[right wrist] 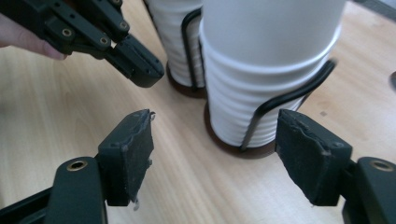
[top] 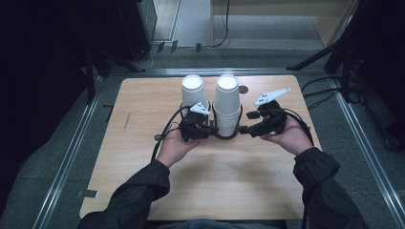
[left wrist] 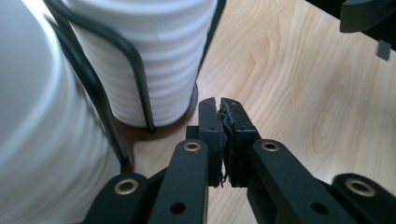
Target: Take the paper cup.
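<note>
Two stacks of white paper cups stand in a black wire holder (top: pixel 224 135) toward the far edge of the wooden table (top: pixel 143 181), about midway along it — the left cup stack (top: pixel 193 93) shorter, the right cup stack (top: pixel 226 107) taller, ribbed with nested rims. The left gripper (top: pixel 204 128) sits just beside the holder's near-left side, its jaws pressed together with nothing between them; in its own view the pads (left wrist: pixel 223 135) meet just in front of the holder's brown base (left wrist: pixel 159 129). The right gripper (top: pixel 246 129) waits at the holder's right, jaws spread wide and empty — in its own view the right stack (right wrist: pixel 266 70) stands just beyond the gap, untouched.
</note>
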{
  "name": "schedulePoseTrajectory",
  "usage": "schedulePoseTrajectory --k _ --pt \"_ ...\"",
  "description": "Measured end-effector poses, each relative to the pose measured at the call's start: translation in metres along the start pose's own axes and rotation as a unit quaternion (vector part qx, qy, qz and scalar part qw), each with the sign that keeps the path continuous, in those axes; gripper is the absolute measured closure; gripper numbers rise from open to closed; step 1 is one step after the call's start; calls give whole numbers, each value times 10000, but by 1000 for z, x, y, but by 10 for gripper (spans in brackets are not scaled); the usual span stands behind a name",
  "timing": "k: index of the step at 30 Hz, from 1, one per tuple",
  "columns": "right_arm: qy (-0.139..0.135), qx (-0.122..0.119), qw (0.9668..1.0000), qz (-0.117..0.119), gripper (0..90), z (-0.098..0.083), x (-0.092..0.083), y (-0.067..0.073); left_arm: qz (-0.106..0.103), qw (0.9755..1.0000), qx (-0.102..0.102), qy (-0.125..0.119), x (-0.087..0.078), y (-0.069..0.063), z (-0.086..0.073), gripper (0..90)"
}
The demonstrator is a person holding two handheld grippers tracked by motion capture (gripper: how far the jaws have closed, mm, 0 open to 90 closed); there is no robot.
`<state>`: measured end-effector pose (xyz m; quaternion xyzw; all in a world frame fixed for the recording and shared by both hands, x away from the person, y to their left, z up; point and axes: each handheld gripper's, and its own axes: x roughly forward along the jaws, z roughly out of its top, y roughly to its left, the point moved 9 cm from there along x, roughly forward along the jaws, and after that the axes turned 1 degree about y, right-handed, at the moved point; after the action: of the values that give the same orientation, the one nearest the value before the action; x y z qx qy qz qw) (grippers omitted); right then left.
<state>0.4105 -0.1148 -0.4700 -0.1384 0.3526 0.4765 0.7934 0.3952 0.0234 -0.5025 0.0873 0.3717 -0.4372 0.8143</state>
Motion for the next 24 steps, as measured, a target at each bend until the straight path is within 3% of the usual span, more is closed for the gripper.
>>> schedulePoseTrajectory --k 8,13,18,24 --pt "-114 -1 9999 -46 238 25 -5 -13 144 9999 -20 0 6 2 19 892" --pt "-132 6 9999 -103 199 41 -3 -19 288 9995 -51 97 10 7 24 891" --pt "-151 53 9998 -69 186 53 1 -22 282 9995 -45 117 12 7 25 889" --pt "-161 -90 9998 -73 154 70 10 -19 316 9995 -90 25 12 9 27 887"
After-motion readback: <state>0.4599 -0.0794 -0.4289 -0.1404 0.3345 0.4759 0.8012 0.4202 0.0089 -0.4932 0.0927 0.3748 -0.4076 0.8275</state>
